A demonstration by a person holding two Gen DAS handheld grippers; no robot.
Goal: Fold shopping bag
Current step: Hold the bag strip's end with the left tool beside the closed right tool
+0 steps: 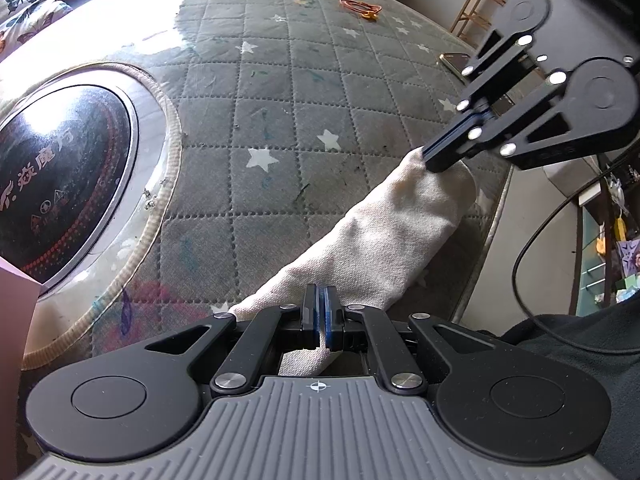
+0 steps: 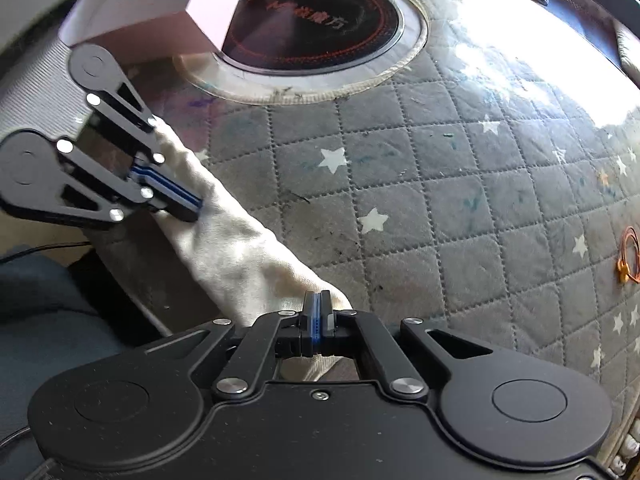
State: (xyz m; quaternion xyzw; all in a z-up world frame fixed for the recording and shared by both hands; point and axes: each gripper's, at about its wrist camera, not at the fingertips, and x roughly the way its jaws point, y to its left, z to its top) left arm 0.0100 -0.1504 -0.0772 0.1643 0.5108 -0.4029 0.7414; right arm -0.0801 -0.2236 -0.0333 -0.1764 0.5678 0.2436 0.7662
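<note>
Both jaw pairs closed flat on cloth: the left gripper (image 1: 321, 300) pinches one end of the cream shopping bag (image 1: 384, 232), the right gripper (image 2: 318, 304) the other, holding it gathered into a narrow band stretched along the near edge of the star-quilted table cover (image 2: 400, 184), apparently to keep the fold taut; an inset cooktop (image 2: 316, 28) lies beyond

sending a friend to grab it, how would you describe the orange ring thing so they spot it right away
Start at the grey quilted cover with white stars, which has a round black cooktop set into it. Go to the side far from that cooktop. The orange ring lies there alone, the only bright orange, thin looped thing on the cover.
</note>
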